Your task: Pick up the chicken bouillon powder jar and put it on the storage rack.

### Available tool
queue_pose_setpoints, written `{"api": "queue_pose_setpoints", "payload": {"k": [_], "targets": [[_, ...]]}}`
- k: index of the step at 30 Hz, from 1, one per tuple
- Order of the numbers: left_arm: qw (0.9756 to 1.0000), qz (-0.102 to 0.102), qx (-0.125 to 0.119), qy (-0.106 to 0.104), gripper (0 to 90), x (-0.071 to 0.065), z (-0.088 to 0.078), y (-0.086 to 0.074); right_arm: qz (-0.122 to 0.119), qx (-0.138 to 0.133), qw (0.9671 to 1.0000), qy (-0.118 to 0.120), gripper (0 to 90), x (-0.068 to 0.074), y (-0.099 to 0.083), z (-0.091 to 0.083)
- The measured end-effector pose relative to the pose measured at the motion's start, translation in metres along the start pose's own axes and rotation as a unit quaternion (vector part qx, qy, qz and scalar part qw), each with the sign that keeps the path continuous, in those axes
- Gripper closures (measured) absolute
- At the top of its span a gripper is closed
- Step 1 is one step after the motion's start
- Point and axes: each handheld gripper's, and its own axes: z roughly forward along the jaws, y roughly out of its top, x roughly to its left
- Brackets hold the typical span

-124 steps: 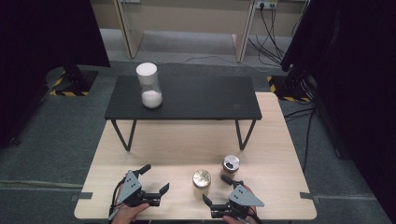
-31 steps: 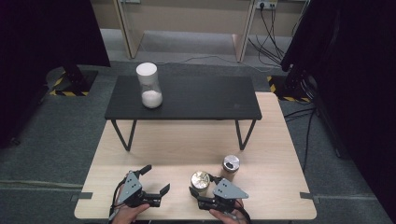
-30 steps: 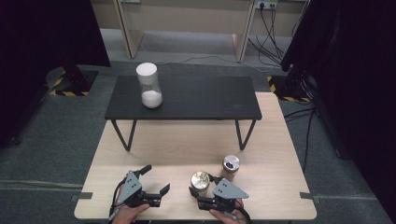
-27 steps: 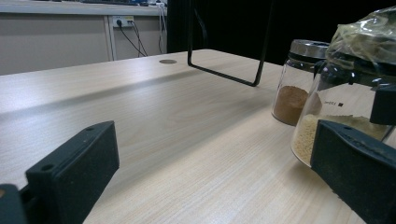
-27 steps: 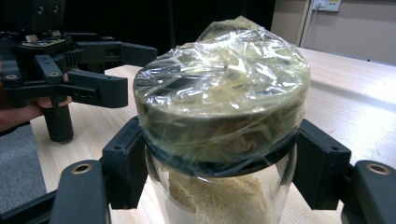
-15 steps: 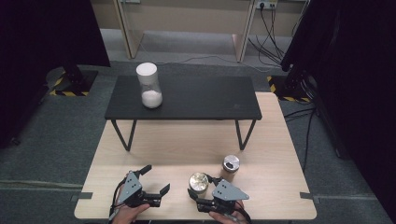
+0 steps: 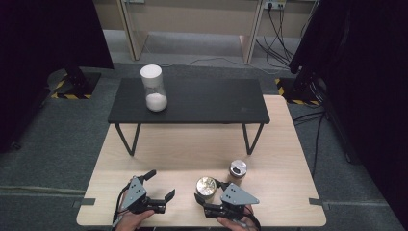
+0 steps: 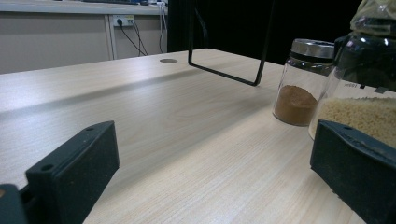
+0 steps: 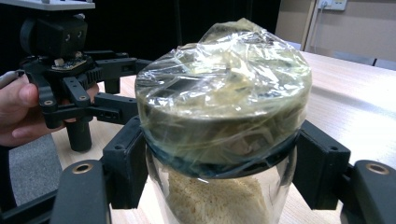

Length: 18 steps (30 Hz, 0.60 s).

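Gripping the wrapped jar (image 9: 219, 116) now: right gripper (image 7: 208, 203) sits with both jaws pressed on the glass just under the film-covered lid, clenched on it, as the right gripper view shows. About four seconds back that gripper sat at 5 o'clock of the jar, jaws clear of it; one second ago it was already at the jar, and the grip has held since with no real change. Judged meaning: grasp step done, jar looks ready to lift or carry, not yet off the light wooden table (image 7: 168, 144) as far as the high view tells.

Jar stands near the front edge of the table, grainy pale contents inside. Small spice jar (image 7: 237, 169) with metal cap stands near, at 1 o'clock of it, apart.

Right hand low at the bottom edge, gripper level, pointing toward 10 o'clock. Left gripper (image 7: 161, 185) rests at 9 o'clock of the jar, jaws spread, nothing between them, unchanged from the earlier pictures. Black side table (image 7: 192, 103) with hourglass-shaped container (image 7: 154, 88) sits far at 12 o'clock, untouched.
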Motion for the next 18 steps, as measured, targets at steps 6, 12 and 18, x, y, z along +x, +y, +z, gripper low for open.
{"api": "queue_pose_setpoints", "payload": {"k": [6,12,18], "targets": [[1.0000,0.000,0.000,0.000,0.5,0.000,0.000,0.000,0.001,0.002,1.0000,-0.004,30.5,-0.002,0.009,-0.001],[1.0000,-0.001,0.000,0.000,0.5,0.000,0.000,0.000,0.004,0.000,1.0000,-0.004,30.5,-0.003,0.016,-0.001],[1.0000,-0.001,-0.001,0.000,0.5,0.000,0.000,0.000,0.004,0.000,1.0000,0.000,30.5,-0.005,0.027,-0.001]]}}
